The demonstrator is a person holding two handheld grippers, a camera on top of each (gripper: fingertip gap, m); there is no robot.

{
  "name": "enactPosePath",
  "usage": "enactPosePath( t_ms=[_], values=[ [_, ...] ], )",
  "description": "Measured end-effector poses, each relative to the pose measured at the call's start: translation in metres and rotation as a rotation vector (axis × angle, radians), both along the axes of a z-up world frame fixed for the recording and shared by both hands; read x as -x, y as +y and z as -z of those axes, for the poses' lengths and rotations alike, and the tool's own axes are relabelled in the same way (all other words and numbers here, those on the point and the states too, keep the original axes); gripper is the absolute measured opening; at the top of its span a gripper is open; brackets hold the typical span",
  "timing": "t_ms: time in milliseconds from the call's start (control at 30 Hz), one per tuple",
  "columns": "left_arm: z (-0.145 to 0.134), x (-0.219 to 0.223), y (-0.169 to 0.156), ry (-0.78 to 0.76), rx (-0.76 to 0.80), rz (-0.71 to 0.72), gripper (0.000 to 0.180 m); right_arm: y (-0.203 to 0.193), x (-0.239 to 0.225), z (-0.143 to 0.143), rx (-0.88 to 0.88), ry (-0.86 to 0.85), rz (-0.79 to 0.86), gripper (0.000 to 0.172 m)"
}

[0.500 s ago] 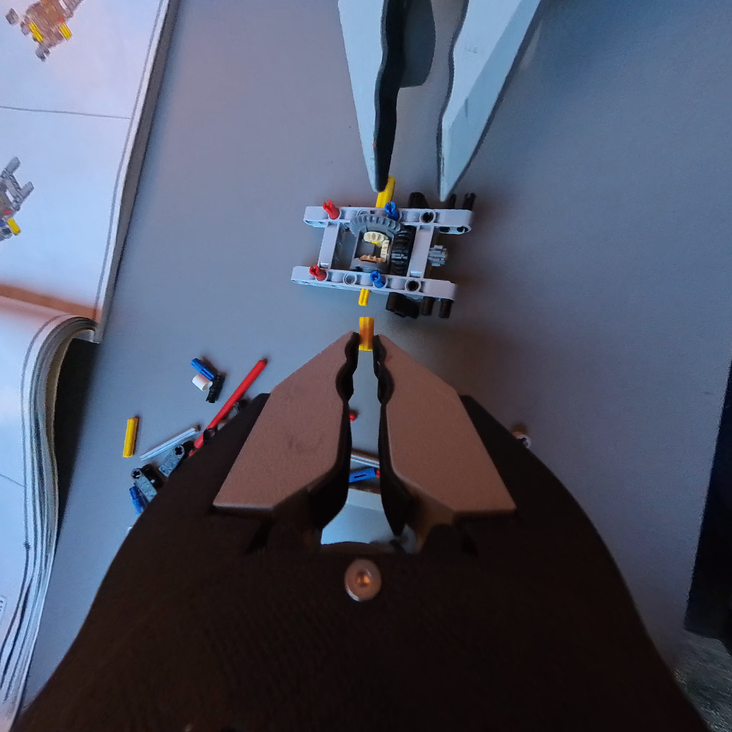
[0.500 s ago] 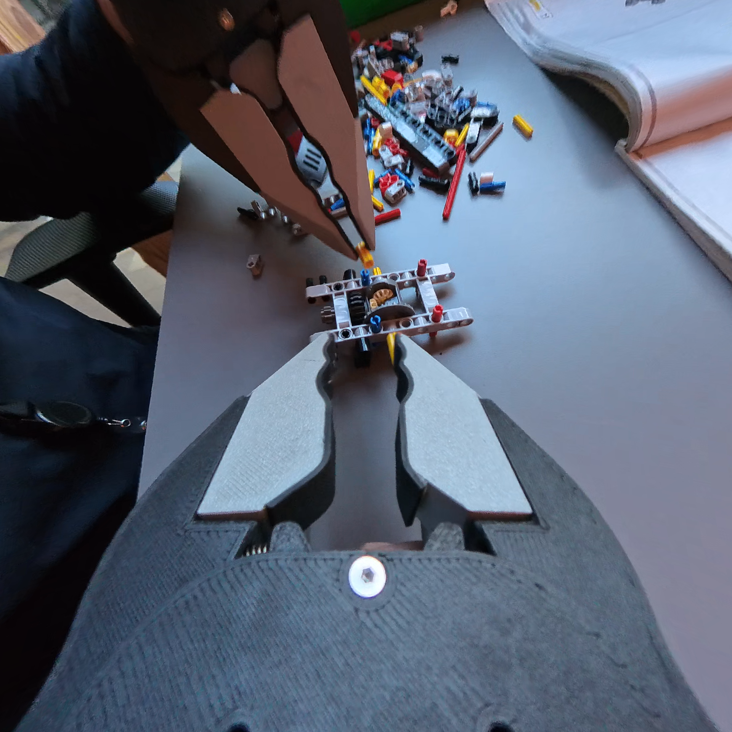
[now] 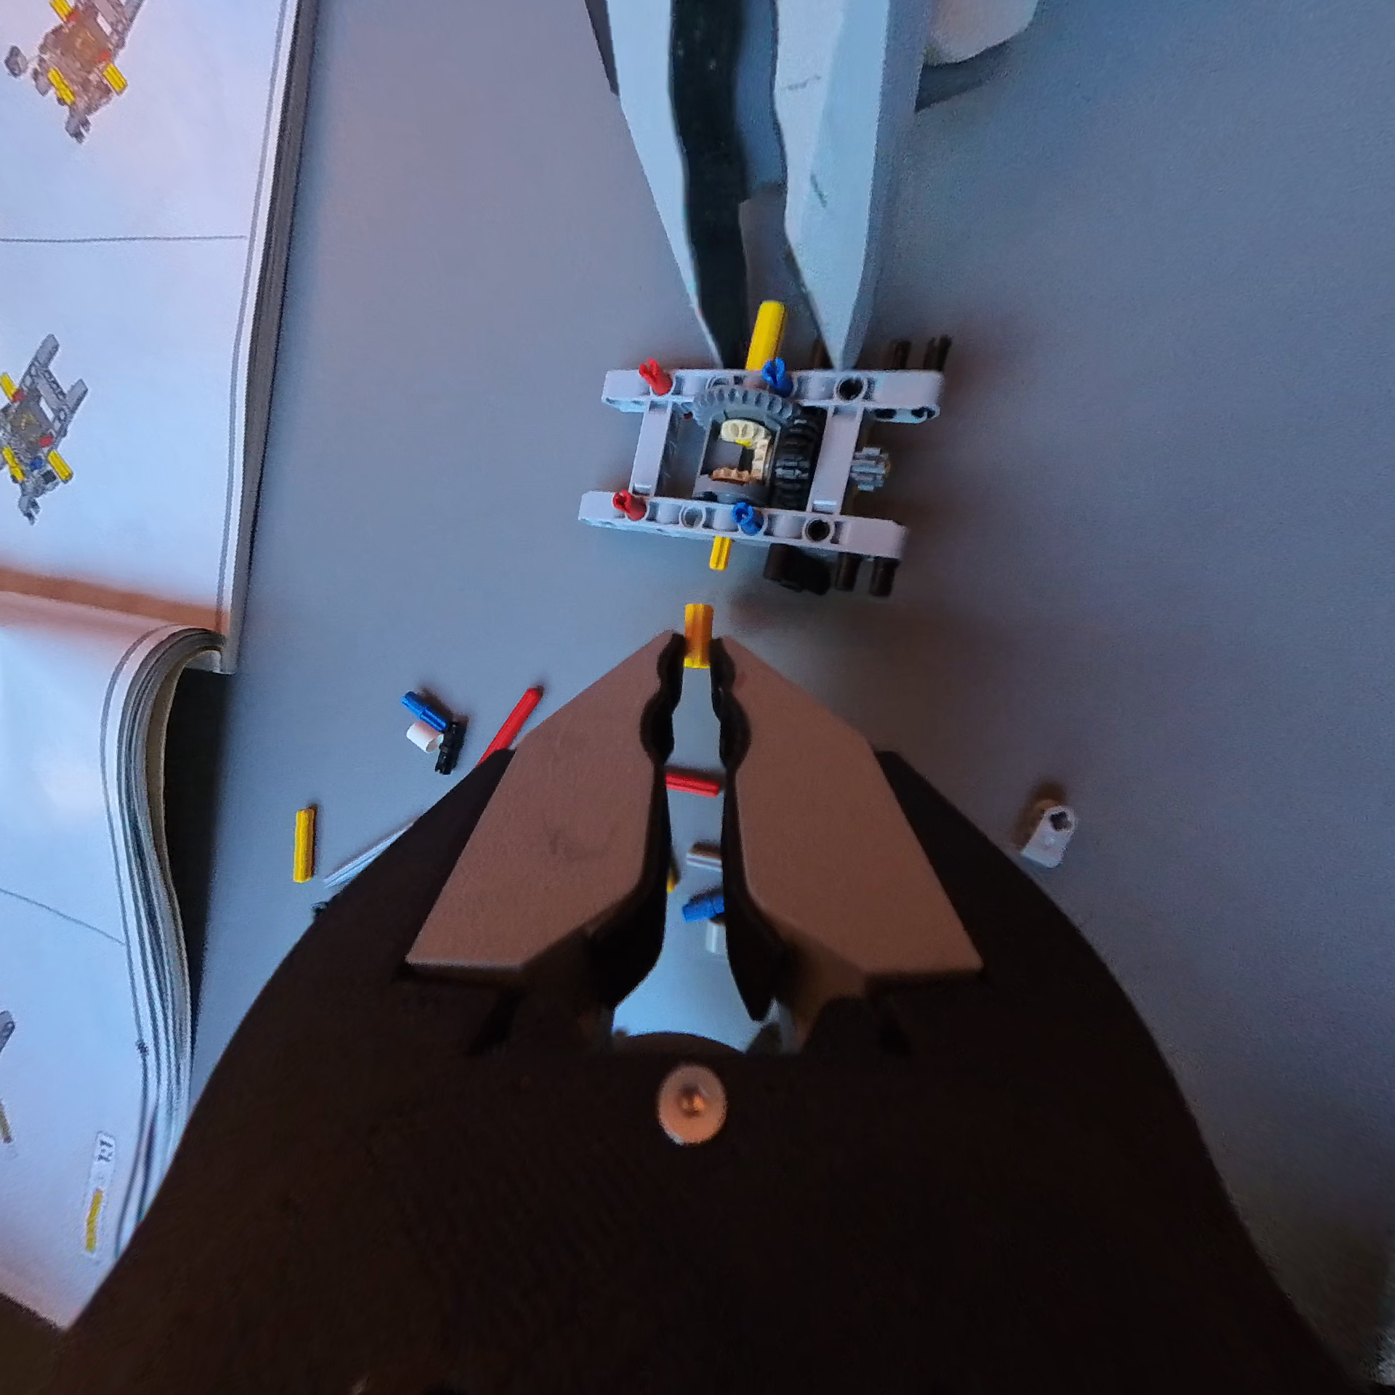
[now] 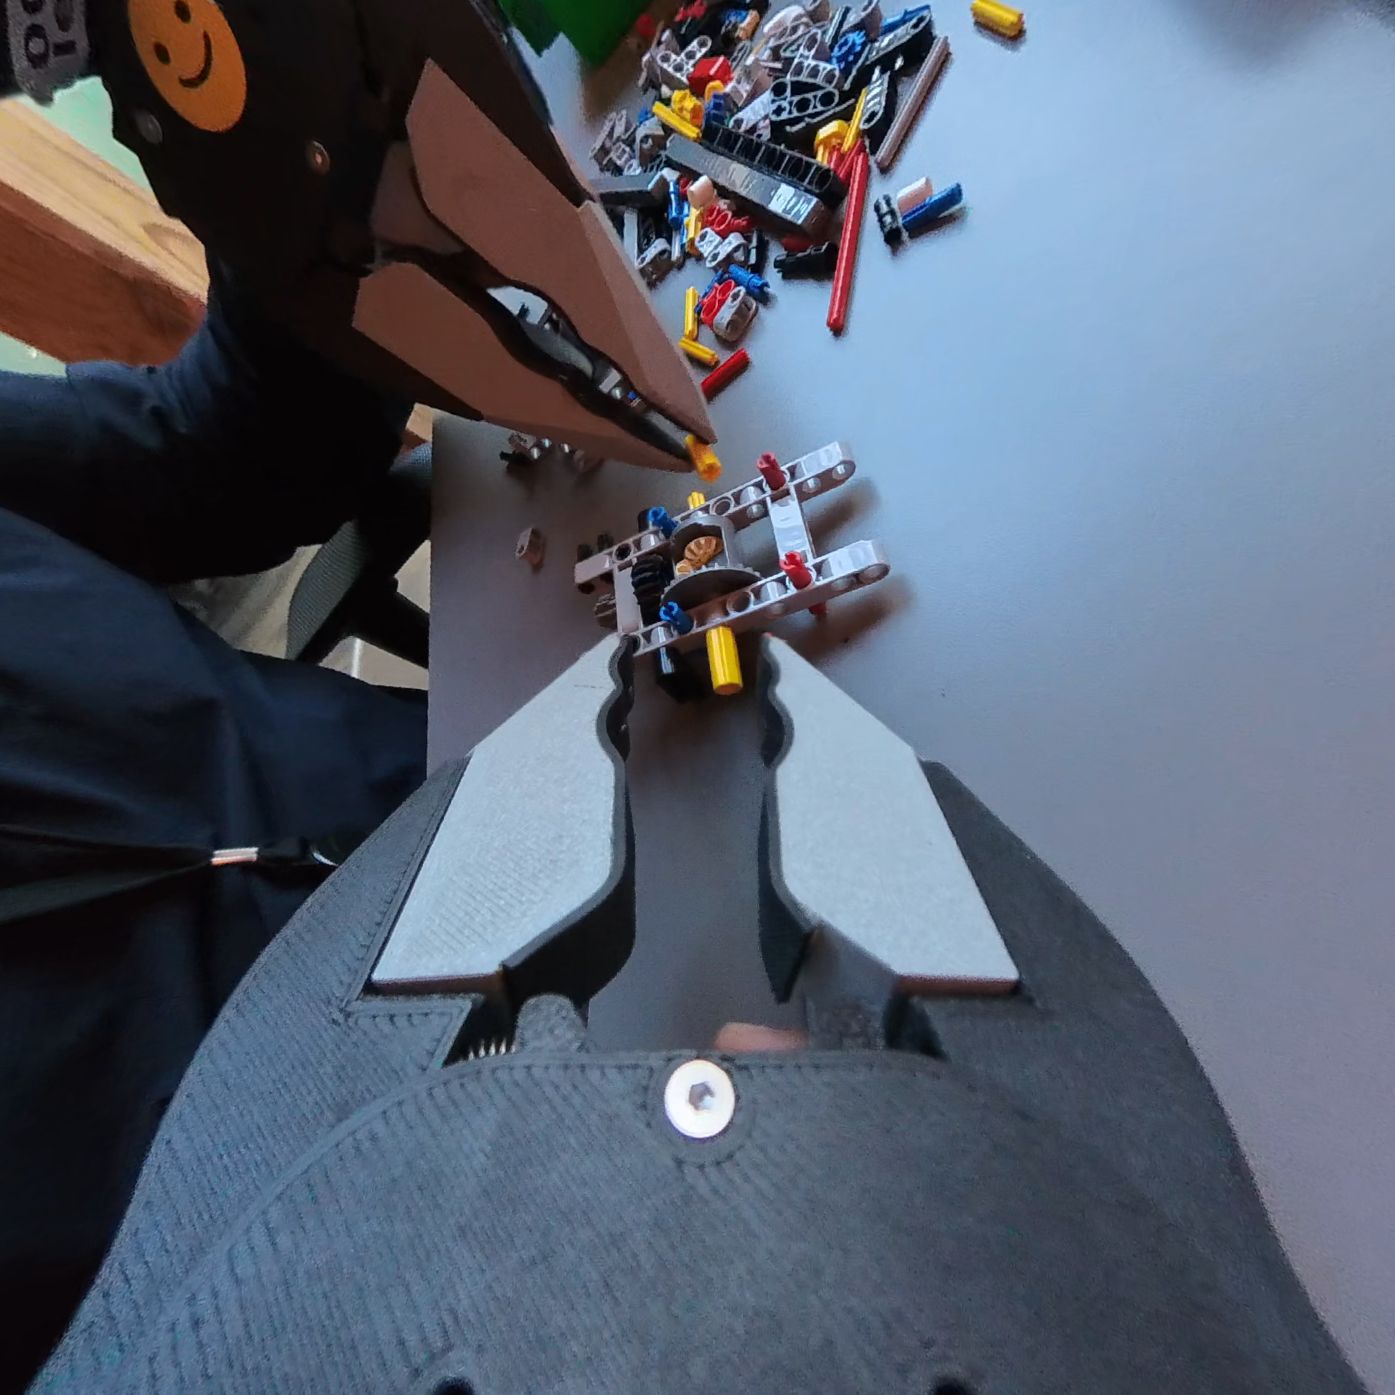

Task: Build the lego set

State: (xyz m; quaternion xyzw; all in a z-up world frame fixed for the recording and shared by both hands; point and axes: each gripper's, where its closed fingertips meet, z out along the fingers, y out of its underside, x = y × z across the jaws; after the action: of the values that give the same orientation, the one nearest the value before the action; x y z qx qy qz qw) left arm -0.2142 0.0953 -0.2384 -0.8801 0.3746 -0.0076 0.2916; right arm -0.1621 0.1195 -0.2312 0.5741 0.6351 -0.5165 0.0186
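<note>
Left gripper: brown flat-faced fingers on a black textured body, tips pinched on a small orange-yellow bush, a short smooth plastic cylinder sticking out past the tips. It hangs above the table, aimed at the near side of the grey frame assembly, close but clear of it; the right wrist view shows the same gripper coming in steep from upper left, bush just off the frame's far beam. Right gripper: grey matte fingers with wavy black inner pads on a ribbed dark grey body, held low and nearly level over the table, jaws spread. A yellow axle sticking out of the frame sits between its tips, with a visible gap to each pad, so nothing is gripped. Frame: two light grey holed beams with cross-links, grey toothed gear housing, tan bevel gears and a black gear inside, red and blue pins on top. It lies on the smooth grey table. Loose parts pile sits beyond. Open instruction booklet lies at the left.
</note>
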Motion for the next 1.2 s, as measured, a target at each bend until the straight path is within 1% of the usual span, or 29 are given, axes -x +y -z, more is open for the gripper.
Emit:
enactPosePath(
  t_ms=[133, 333, 467, 500, 567, 767, 833, 900, 1033, 1100, 1133, 1200],
  values=[
    [0.002, 0.002, -0.003, 0.042, -0.010, 0.068, 0.004, -0.005, 0.001, 0.002, 0.020, -0.038, -0.022, 0.026],
    [0.007, -0.005, -0.002, 0.005, -0.013, 0.103, 0.004, -0.004, 0.002, -0.002, 0.229, -0.127, -0.013, 0.023],
    [0.006, -0.003, -0.001, -0.025, -0.023, 0.103, 0.004, -0.001, 0.004, -0.003, 0.323, -0.180, -0.007, 0.020],
    [0.005, -0.004, -0.001, -0.046, -0.023, 0.104, 0.004, -0.001, 0.004, -0.004, 0.346, -0.190, -0.009, 0.021],
    [0.004, -0.005, -0.001, -0.068, -0.028, 0.105, 0.004, -0.001, 0.006, -0.008, 0.393, -0.193, -0.017, 0.031],
    [0.008, -0.007, -0.006, -0.082, -0.019, 0.107, 0.004, 0.002, 0.016, -0.004, 0.423, -0.254, 0.013, 0.022],
    [0.008, -0.008, -0.006, -0.088, -0.025, 0.105, 0.004, 0.002, 0.019, -0.005, 0.437, -0.255, 0.024, 0.024],
    [0.008, -0.008, -0.006, -0.098, -0.025, 0.095, 0.004, 0.004, 0.024, -0.003, 0.438, -0.260, 0.054, 0.019],
    [0.008, -0.004, -0.009, -0.089, -0.018, 0.078, 0.005, 0.003, 0.029, -0.003, 0.465, -0.279, 0.060, 0.020],
    [0.008, -0.001, -0.010, -0.084, -0.016, 0.053, 0.004, 0.002, 0.031, -0.005, 0.493, -0.283, 0.056, 0.016],
    [0.008, 0.000, -0.010, -0.093, -0.014, 0.036, 0.004, 0.002, 0.032, -0.006, 0.510, -0.284, 0.059, 0.006],
    [0.009, -0.003, -0.008, -0.132, -0.001, -0.015, 0.004, 0.002, 0.033, -0.004, 0.516, -0.292, 0.067, 0.005]
  ],
)
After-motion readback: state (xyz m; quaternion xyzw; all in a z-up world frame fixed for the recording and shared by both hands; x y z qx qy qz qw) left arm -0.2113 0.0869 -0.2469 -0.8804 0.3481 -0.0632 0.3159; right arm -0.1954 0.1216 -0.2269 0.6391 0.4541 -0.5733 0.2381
